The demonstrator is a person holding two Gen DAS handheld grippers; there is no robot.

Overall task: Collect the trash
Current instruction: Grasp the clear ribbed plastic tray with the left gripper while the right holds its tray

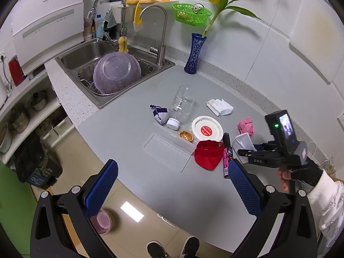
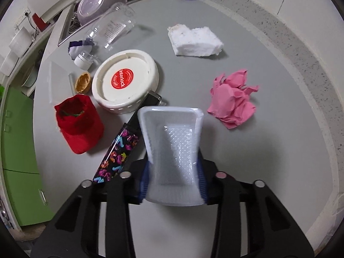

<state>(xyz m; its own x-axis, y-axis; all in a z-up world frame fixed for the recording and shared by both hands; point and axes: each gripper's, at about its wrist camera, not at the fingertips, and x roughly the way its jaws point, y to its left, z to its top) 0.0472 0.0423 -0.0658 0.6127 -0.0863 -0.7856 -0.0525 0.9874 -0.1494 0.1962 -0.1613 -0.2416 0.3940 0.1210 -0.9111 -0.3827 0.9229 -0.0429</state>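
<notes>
My right gripper (image 2: 173, 180) pinches the white plastic tray (image 2: 172, 142) by its sides, bending them, to lift it from the grey counter (image 2: 268, 150). My left gripper (image 1: 172, 185) waits, spread and empty.

The round white plastic lid (image 2: 124, 83), beyond the fingers and to their left, carries a red circular sticker (image 2: 122, 79) reading "interlock". The clear plastic bottle's (image 2: 111, 28) label print is too small to read.

Grey countertop (image 2: 247, 150) with scattered litter.
Laid on it: clear bottle (image 2: 111, 28), white tissue (image 2: 194, 42), pink paper (image 2: 233, 100), round lid (image 2: 125, 81), red cap (image 2: 79, 122), blue vase (image 1: 194, 53).
</notes>
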